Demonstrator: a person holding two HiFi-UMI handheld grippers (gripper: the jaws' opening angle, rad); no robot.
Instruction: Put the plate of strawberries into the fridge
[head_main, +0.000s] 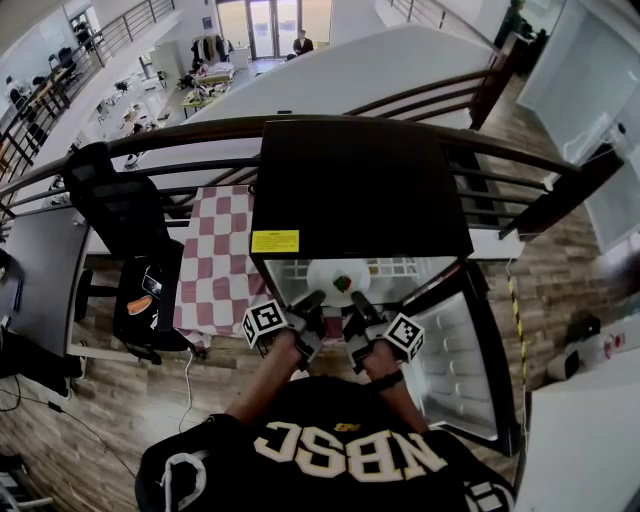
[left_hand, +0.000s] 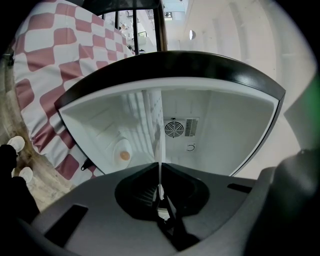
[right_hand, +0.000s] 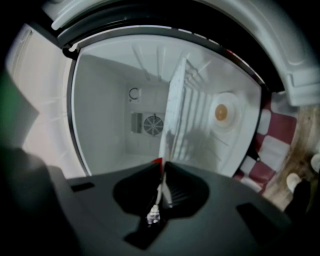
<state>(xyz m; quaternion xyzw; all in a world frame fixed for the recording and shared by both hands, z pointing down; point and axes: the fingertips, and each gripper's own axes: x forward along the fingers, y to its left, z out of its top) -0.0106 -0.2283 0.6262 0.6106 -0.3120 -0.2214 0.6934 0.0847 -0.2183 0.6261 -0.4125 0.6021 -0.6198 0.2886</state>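
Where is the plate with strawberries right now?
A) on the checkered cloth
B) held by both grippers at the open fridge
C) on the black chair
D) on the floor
B: the left gripper and the right gripper each pinch the rim of the plate, holding it at the mouth of the open fridge.

We wore a black jersey (head_main: 350, 450) with cream block lettering. Our left gripper (head_main: 312, 300) and right gripper (head_main: 358, 302) were dark grey, each bearing a black-and-white marker cube (head_main: 264, 322).

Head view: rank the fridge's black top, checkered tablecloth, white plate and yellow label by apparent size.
1. fridge's black top
2. checkered tablecloth
3. white plate
4. yellow label
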